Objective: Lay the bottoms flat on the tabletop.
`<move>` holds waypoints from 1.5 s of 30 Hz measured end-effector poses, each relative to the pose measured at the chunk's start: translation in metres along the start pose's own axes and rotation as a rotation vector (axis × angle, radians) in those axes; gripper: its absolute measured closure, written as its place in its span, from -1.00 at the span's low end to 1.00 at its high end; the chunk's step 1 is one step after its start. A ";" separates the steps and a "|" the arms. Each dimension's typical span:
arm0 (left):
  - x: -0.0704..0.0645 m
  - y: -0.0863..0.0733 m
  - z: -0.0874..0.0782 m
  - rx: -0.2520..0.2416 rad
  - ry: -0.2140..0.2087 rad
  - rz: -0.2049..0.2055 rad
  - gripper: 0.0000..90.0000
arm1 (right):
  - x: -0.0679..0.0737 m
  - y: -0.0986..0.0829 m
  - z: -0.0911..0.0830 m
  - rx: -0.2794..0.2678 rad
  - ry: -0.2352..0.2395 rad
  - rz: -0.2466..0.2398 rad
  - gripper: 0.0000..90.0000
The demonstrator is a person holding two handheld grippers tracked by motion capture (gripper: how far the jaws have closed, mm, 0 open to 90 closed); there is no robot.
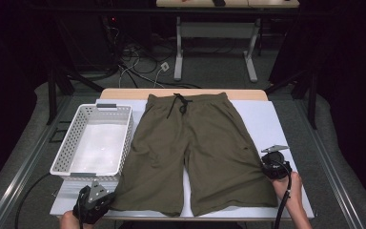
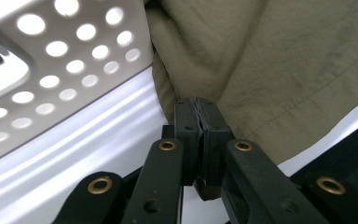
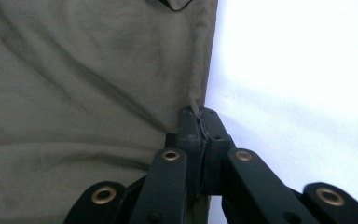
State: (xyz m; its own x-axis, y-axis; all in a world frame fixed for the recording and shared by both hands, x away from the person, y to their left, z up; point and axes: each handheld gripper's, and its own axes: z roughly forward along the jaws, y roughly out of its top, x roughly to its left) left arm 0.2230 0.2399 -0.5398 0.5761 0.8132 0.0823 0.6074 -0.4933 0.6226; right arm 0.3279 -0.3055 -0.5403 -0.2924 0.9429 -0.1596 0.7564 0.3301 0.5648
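On the white table (image 1: 276,125), soft green shorts (image 1: 195,148) lie flat in the middle beside a white holey basket (image 1: 66,151) with nothing inside, while the left gripper (image 2: 197,103) and right gripper (image 3: 199,112) each pinch an outer edge, jaws closed tight.

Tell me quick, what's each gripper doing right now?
Left gripper: closed, pinching the shorts at a leg's outer edge.
Right gripper: closed on the shorts' other outer edge.
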 end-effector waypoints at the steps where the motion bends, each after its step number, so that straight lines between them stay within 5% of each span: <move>1: 0.000 0.001 0.000 -0.006 0.002 0.004 0.91 | 0.000 0.000 0.000 0.004 -0.001 0.000 0.98; 3: -0.002 0.004 -0.002 -0.023 0.004 0.006 0.67 | -0.001 0.000 -0.001 -0.003 0.006 0.005 0.96; 7: -0.007 0.010 0.000 -0.057 -0.011 0.008 0.13 | -0.005 0.001 -0.003 -0.053 0.014 0.036 0.52; 17: -0.039 0.032 0.012 -0.123 -0.088 0.121 -0.30 | -0.011 0.005 0.005 -0.076 0.046 0.085 -0.06; 27: -0.067 0.052 0.030 -0.122 -0.205 0.213 -0.64 | -0.015 0.018 0.017 -0.071 0.071 0.115 -0.23; 32: -0.078 0.061 0.037 -0.129 -0.250 0.241 -0.64 | -0.017 0.023 0.021 -0.074 0.079 0.123 -0.11; 40: -0.108 0.070 0.049 -0.105 -0.348 0.347 -0.62 | -0.018 0.023 0.027 -0.072 0.115 0.126 0.53; 45: -0.124 0.073 0.059 -0.062 -0.374 0.418 -0.19 | -0.016 0.022 0.026 -0.078 0.109 0.111 0.94</move>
State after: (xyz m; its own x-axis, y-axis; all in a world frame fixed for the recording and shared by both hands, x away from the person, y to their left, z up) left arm 0.2279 0.0844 -0.5506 0.9223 0.3822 0.0570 0.2592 -0.7213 0.6422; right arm 0.3644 -0.3119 -0.5469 -0.2746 0.9615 -0.0062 0.7409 0.2157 0.6360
